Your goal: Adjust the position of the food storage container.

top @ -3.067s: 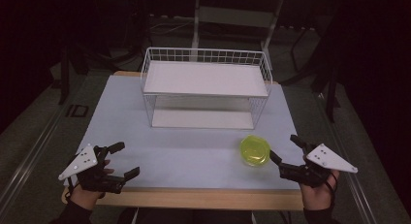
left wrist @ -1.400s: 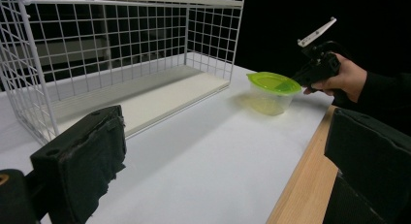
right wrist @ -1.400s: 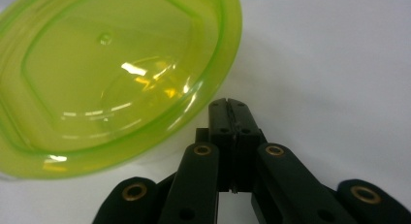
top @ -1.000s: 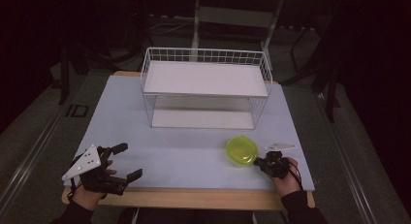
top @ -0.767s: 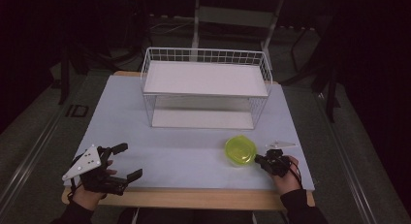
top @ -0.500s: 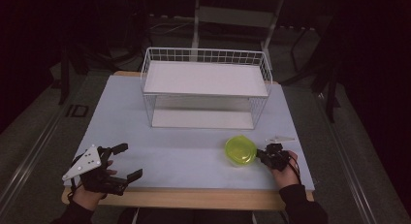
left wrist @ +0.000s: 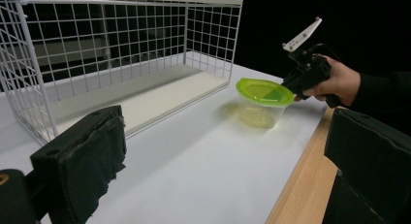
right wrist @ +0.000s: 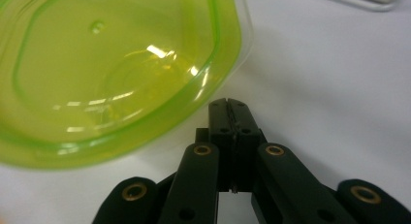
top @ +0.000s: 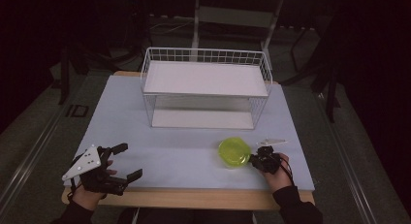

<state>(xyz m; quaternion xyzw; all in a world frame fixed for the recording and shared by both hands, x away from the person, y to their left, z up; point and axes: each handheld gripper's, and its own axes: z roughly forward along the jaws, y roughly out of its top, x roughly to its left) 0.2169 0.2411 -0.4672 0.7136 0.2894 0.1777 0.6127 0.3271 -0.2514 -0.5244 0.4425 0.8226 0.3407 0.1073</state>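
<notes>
So the right gripper (top: 256,159) sits at the near right of the surface (top: 184,151), right up against the green lidded container (top: 234,152). From the high view you can't really tell what its jaws are doing. The right gripper view sorts that out: they're pressed flat together with nothing between them, tips just short of the container's rim (right wrist: 213,83). Whether they actually touch it, I can't tell. The left gripper view catches the tub side-on, clear body under a green lid (left wrist: 264,91). The left gripper (top: 125,161) rests at the near left corner, jaws spread wide, nothing in them. A white wire rack (top: 206,90) stands mid-surface. The surface is pale with a wooden front edge, and the room around it is dark.
</notes>
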